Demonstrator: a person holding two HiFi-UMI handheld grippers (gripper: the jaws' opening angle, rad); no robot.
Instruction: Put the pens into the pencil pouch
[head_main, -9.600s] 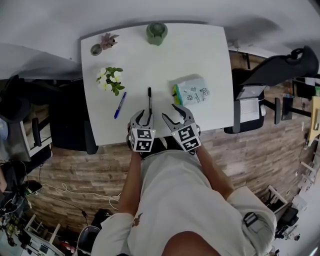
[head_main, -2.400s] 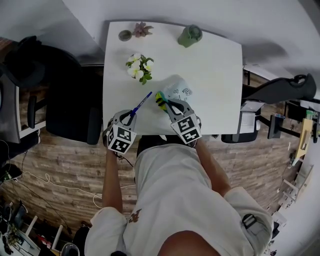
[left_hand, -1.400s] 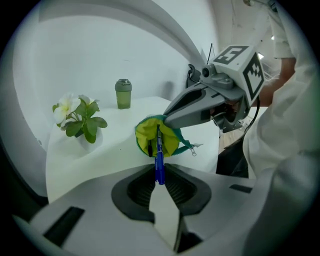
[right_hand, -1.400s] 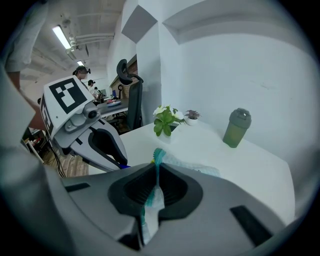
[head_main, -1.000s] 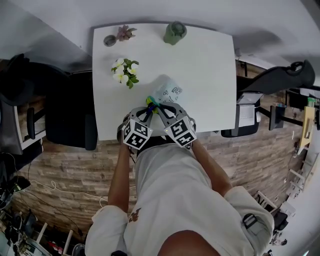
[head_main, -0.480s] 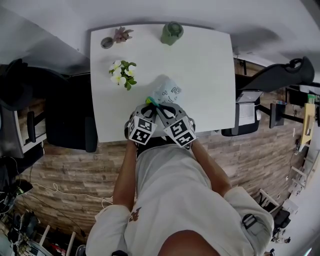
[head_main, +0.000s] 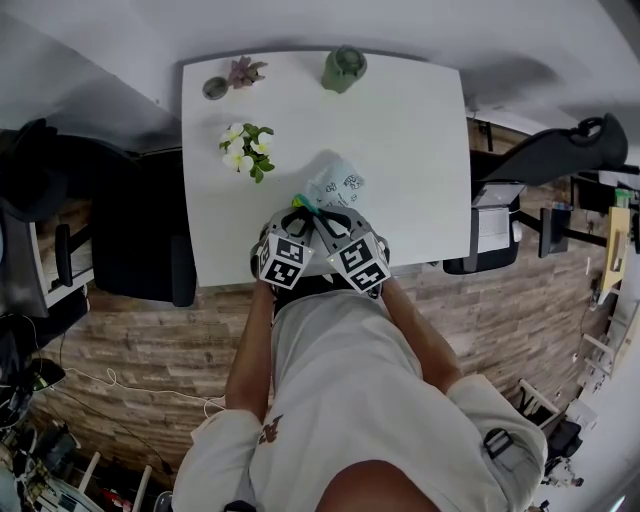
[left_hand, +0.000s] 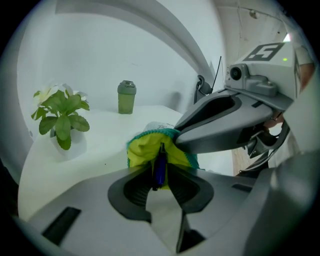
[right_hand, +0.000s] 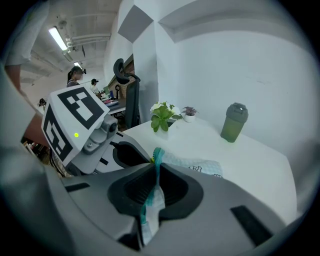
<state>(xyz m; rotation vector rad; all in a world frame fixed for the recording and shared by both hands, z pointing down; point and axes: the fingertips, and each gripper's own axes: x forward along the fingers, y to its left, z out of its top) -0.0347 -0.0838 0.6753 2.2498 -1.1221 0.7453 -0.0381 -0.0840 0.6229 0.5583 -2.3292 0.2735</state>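
Observation:
The pencil pouch (head_main: 336, 187), white with a teal edge and a yellow lining (left_hand: 145, 150), lies near the table's front edge. My right gripper (right_hand: 155, 172) is shut on its teal rim (right_hand: 157, 155) and holds the mouth up. My left gripper (left_hand: 161, 175) sits close against the right one (head_main: 322, 215), pointing into the mouth. The blue pen (left_hand: 160, 167) stands between the left jaws with its front end inside the yellow lining. Those jaws are opening and the pads look just off the pen.
On the white table (head_main: 400, 130) stand a plant with white flowers (head_main: 243, 148), a green bottle (head_main: 342, 68), a small succulent (head_main: 244, 70) and a grey pot (head_main: 214, 88). Black chairs stand at the left (head_main: 140, 240) and right (head_main: 560, 150).
My left gripper has slid right and down until it sits against the right gripper, carrying the blue pen into the pouch's mouth. The right gripper and the pouch have stayed put.

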